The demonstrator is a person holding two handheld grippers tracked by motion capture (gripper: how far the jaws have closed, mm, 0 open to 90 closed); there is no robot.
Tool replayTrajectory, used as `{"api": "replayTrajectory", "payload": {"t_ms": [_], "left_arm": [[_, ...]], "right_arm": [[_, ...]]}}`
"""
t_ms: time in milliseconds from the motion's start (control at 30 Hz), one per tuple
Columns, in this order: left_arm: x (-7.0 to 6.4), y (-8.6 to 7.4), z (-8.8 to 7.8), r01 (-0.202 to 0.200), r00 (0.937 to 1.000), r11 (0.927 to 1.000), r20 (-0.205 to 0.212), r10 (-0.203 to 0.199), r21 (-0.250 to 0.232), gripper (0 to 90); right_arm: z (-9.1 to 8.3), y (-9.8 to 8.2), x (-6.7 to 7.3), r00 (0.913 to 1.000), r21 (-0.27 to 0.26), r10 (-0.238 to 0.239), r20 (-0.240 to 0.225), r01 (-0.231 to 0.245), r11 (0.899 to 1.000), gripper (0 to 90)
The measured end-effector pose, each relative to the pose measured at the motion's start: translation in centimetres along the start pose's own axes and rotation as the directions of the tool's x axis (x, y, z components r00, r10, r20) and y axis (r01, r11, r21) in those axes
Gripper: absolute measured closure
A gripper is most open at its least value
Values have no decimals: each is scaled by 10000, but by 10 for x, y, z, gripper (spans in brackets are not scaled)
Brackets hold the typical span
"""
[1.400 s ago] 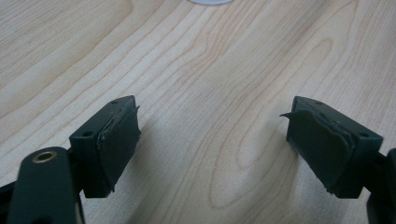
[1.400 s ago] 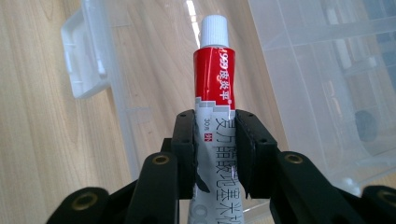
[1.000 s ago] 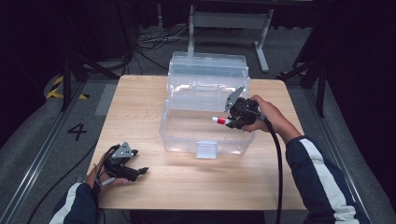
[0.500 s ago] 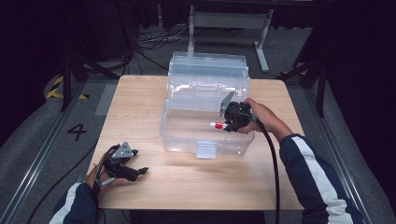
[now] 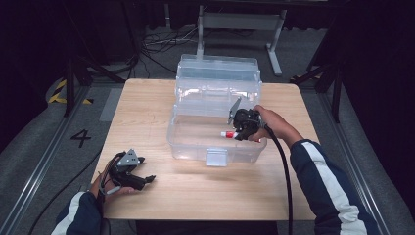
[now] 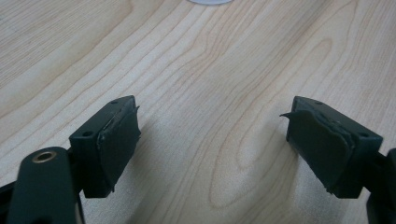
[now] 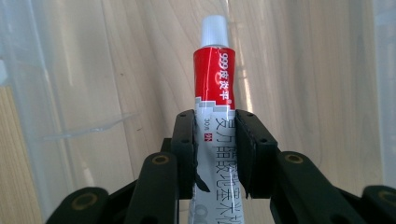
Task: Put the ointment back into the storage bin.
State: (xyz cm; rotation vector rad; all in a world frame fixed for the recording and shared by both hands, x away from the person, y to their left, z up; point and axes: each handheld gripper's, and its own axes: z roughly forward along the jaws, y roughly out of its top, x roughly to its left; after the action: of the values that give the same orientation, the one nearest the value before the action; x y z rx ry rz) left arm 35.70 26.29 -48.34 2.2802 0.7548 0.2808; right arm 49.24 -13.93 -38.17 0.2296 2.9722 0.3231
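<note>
Right claw [image 5: 234,133] is clamped on a red-and-white tube [image 5: 228,133], jaws pressing on both sides of the tube's white lower body. In the right gripper view the tube [image 7: 216,93] sticks straight out past the claw [image 7: 215,154], white cap at the far end, red band with printed characters just below the cap. The tube sits inside the clear plastic bin [image 5: 195,142], over its front section near the right-hand wall; wood grain shows through the bin's floor. Can't tell whether the tube touches the bin floor. The bin's lid stands open behind it, and the bin is in the middle of the tabletop [image 5: 142,107]. Left claw [image 5: 147,180] is wide open with nothing between the pads, low over bare tabletop at the near-left corner, well apart from the bin. Left gripper view confirms it: both pads [image 6: 122,135] are clear, with only wood between them.
</note>
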Motion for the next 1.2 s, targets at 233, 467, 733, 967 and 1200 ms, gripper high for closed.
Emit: {"api": "replayTrajectory", "payload": {"t_ms": [233, 467, 733, 967, 1200], "left_arm": [[0, 0, 0, -6, 10000, 10000, -6, 6, -1, 174], [0, 0, 0, -6, 10000, 10000, -5, 6, -2, 174], [0, 0, 0, -3, 10000, 10000, -3, 3, -4, 174], [0, 0, 0, -3, 10000, 10000, 2, 3, -2, 173], [0, 0, 0, 4, 10000, 10000, 2, -4, -2, 173]], "right_arm": [[5, -1, -1, 10000, 184, -15, -77, 16, 9998, 706], [10, -2, -1, 9997, 261, -36, -245, 42, 9997, 705], [14, -3, 0, 9992, 421, -32, -392, 49, 9991, 695], [10, -5, -1, 9997, 278, 72, -236, -66, 9996, 676], [4, -7, -1, 9998, -32, 157, -95, -157, 9999, 676]]}}
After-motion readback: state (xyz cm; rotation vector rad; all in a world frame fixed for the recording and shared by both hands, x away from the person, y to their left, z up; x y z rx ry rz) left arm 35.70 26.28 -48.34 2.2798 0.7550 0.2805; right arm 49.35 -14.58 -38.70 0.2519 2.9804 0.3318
